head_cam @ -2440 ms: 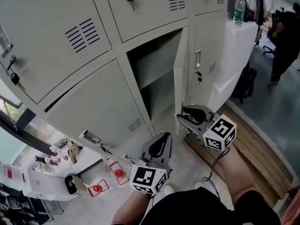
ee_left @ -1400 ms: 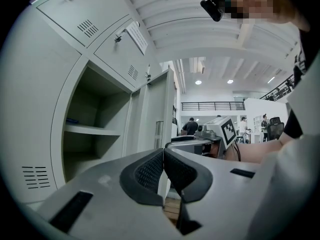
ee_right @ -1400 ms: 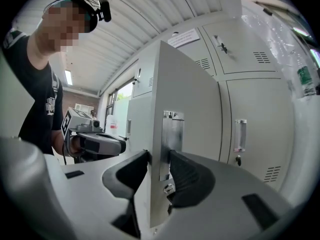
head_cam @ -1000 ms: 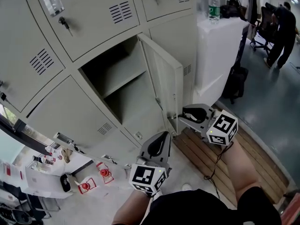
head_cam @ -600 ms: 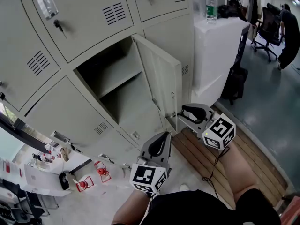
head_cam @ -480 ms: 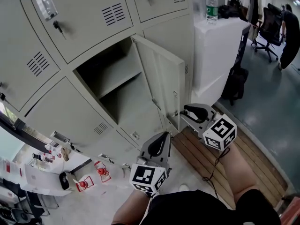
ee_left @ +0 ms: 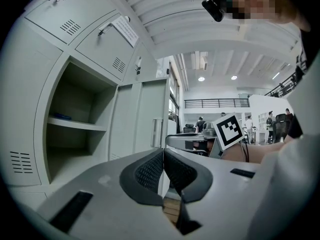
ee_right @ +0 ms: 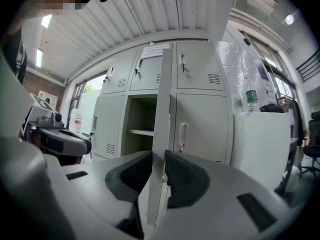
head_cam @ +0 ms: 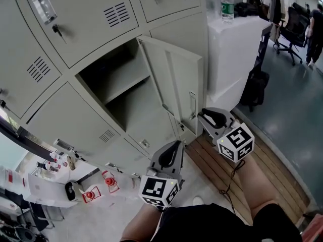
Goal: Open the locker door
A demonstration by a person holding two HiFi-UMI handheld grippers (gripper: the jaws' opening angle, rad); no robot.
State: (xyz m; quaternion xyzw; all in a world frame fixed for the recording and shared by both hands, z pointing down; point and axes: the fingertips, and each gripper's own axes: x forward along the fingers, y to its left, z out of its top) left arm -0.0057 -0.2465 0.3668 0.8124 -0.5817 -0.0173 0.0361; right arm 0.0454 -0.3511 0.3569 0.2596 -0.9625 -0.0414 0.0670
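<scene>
The grey locker door [head_cam: 174, 84] stands swung out to the right, and its compartment [head_cam: 118, 84] shows one bare shelf. My right gripper [head_cam: 203, 116] is at the door's free edge, just below the handle recess [head_cam: 193, 105]. In the right gripper view the door edge [ee_right: 161, 84] runs down through the gap of my right gripper [ee_right: 159, 171]. Its jaws are closing, and both pads lie against the edge. My left gripper [head_cam: 175, 146] hangs lower and nearer to me, apart from the door. My left gripper [ee_left: 163, 169] is shut with nothing in it.
A white cabinet [head_cam: 232, 49] with a water bottle [head_cam: 227, 4] stands right of the lockers. Wooden slats [head_cam: 237, 170] lie under my right arm. Red items [head_cam: 108, 180] lie on the floor at the left. Keys [head_cam: 56, 32] hang in upper doors. A person [head_cam: 317, 24] and an office chair [head_cam: 292, 29] are at the far right.
The door has swung wider open to the right, showing more of its inner face. My right gripper has gone right and slightly up with its edge. The left gripper has stayed put.
</scene>
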